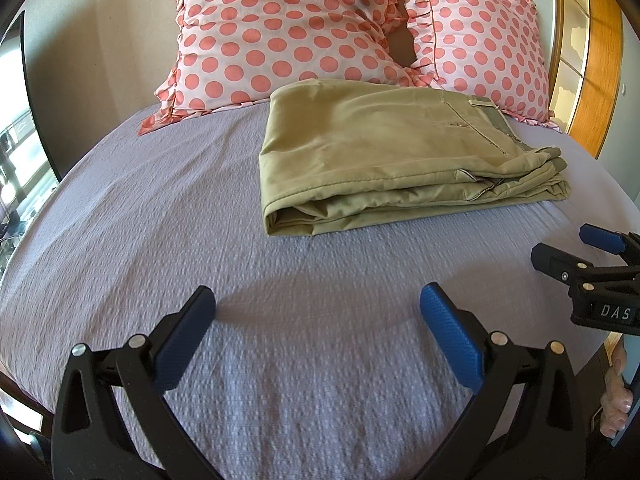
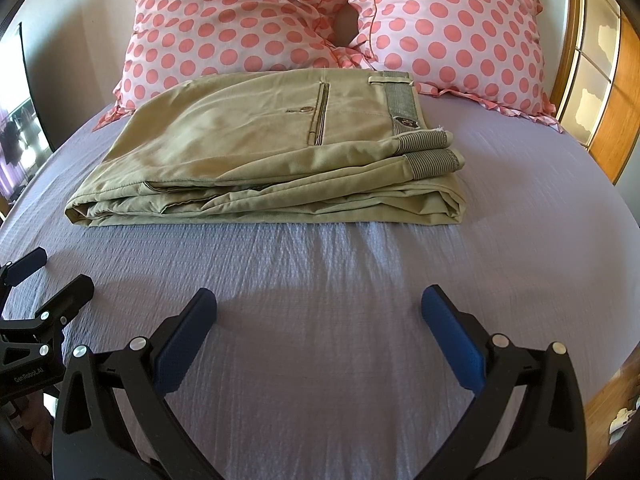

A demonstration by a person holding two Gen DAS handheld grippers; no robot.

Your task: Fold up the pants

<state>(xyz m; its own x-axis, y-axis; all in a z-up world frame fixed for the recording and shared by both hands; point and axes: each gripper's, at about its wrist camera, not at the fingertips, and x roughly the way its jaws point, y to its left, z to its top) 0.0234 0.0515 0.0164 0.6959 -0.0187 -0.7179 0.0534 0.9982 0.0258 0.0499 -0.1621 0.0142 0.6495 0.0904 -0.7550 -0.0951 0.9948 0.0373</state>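
Left tongs (image 1: 318,312) and right tongs (image 2: 319,312) hover wide and empty over the lilac textured bedspread (image 2: 320,280), clear of the khaki cotton pants (image 2: 264,160), which appear fully folded.

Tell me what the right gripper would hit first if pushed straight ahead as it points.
Probably the folded khaki pants: the open right gripper faces their near folded edge over bare bedsheet. Its height is unclear.
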